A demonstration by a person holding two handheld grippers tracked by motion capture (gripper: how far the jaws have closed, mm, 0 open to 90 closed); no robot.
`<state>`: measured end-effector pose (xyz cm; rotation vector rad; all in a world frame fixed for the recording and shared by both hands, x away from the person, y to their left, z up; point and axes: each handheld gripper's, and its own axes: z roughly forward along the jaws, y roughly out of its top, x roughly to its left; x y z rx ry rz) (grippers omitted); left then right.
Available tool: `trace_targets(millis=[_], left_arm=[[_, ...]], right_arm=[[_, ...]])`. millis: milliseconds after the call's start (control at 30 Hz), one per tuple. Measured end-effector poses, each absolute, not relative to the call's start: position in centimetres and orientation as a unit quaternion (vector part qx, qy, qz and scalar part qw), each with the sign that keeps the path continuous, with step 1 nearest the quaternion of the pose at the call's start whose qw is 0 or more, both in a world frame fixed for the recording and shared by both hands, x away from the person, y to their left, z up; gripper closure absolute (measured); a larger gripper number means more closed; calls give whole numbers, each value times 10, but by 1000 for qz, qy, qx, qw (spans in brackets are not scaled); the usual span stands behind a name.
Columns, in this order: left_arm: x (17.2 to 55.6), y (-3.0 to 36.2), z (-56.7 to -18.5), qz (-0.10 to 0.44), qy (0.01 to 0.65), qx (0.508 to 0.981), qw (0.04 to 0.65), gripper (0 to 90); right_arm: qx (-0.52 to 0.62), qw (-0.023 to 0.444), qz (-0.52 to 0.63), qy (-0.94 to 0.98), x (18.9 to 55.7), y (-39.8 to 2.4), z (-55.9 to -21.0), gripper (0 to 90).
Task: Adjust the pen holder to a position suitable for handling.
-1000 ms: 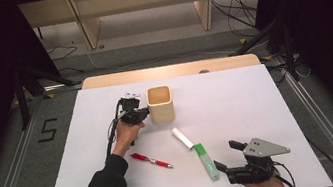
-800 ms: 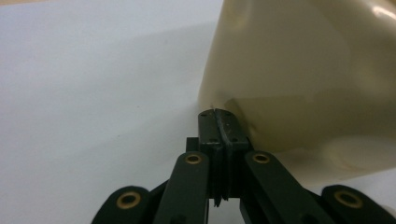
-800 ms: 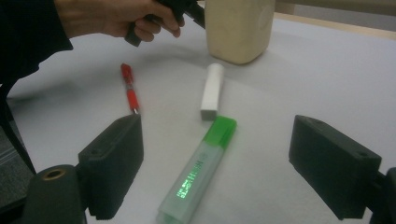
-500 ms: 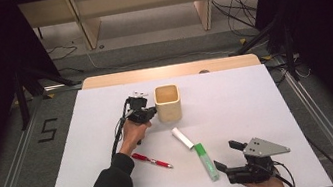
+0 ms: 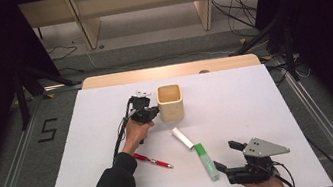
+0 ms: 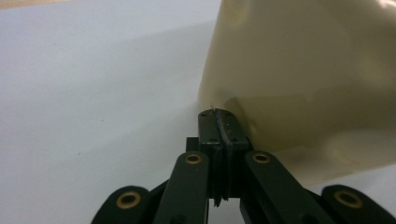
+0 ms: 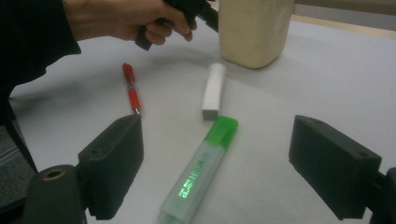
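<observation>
The left gripper (image 5: pixel 149 110) rests against the left wall of the cup (image 5: pixel 170 102), a cream-coloured, square-mouthed holder standing upright toward the far middle of the white surface (image 5: pixel 237 107). In the left gripper view its jaws are clenched together with nothing between them, their tips touching the cup's wall (image 6: pixel 299 70) near a small dent; the cup is pushed or steadied, not grasped. The right gripper (image 5: pixel 226 157) lies at the near right edge, its jaws released and standing wide. Just ahead of it lies the highlighter (image 5: pixel 206 160), green-capped and flat on the surface, framed between the two pads in the right gripper view (image 7: pixel 198 172) yet touched by neither. A white eraser (image 5: pixel 182 137) lies end to end with the highlighter's cap, nearer the cup. A red pen (image 5: pixel 152 160) lies apart, close to the left forearm. Judged from this layout, the work appears to be loading the stationery into the cup and stands at its beginning: all three items remain on the surface and none is gripped. The highlighter seems first in line.
</observation>
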<state>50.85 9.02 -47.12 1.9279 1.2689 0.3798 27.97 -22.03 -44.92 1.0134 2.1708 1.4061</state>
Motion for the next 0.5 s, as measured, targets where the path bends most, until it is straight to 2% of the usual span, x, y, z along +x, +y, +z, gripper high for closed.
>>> trace_targets(millis=[267,400,500], left_arm=[[507,94,-469,155,498,767,373,888],[502,104,-463,162,484,783,354,789],[496,113,-455,132,480,790,359,701]], right_arm=[[359,181,499,768,279,-220,-449,187],[359,180,499,767,280,-221,-449,187],[360,180,500,767,280,-221,-449,187]])
